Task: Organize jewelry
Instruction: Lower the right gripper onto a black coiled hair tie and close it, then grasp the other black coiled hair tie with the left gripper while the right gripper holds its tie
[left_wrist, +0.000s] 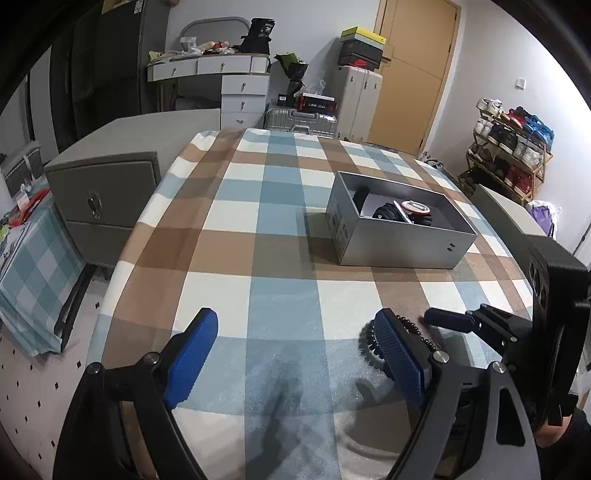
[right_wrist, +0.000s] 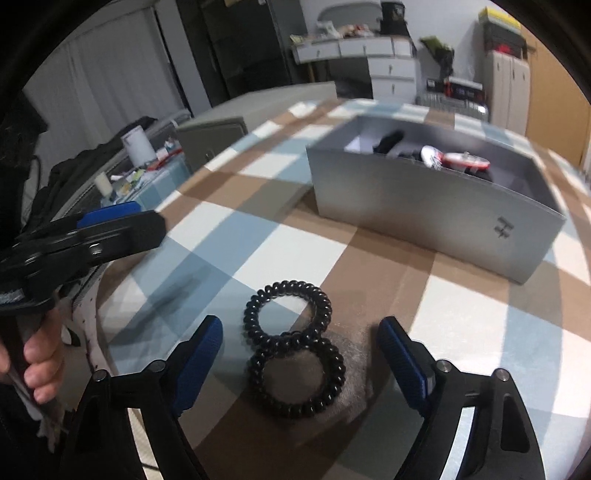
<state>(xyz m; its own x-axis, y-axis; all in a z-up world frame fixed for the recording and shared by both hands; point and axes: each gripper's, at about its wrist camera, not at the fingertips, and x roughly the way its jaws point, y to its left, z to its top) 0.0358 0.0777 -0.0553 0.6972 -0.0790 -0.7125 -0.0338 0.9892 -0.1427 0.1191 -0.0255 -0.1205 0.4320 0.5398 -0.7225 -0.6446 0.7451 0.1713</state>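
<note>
**A:** While the right gripper (right_wrist: 301, 363) hangs with its blue-padded fingers spread wide, where do the task's things sit?

**B:** Two black spiral coil bands (right_wrist: 293, 349) lie flat on the blue, brown and white checked cloth (right_wrist: 236, 258), touching each other like a figure eight, right between those fingers. Neither pad touches them. The open grey rectangular cardboard box (right_wrist: 436, 218) stands well apart at about one o'clock, already holding dark items and something red and white.

**A:** So how would you take them cleanly?

**B:** I'd judge the pick is the step in hand. The nearer band sits at six o'clock of the pair, so come down low, let the fingertips meet the cloth, and close across one coil wall rather than across the open middle. The coils look springy and could squirm, and the second band may drag along since they touch. Then lift clear of the box's near wall before letting go.

**A:** And the left gripper (left_wrist: 295, 354)?

**B:** Also spread, holding nothing, over bare cloth.

**A:** What does each view add?

**B:** The right wrist view shows both bands whole. In the left wrist view they are mostly hidden behind its own right finger at four o'clock, but the box interior reads sharper there.
</note>
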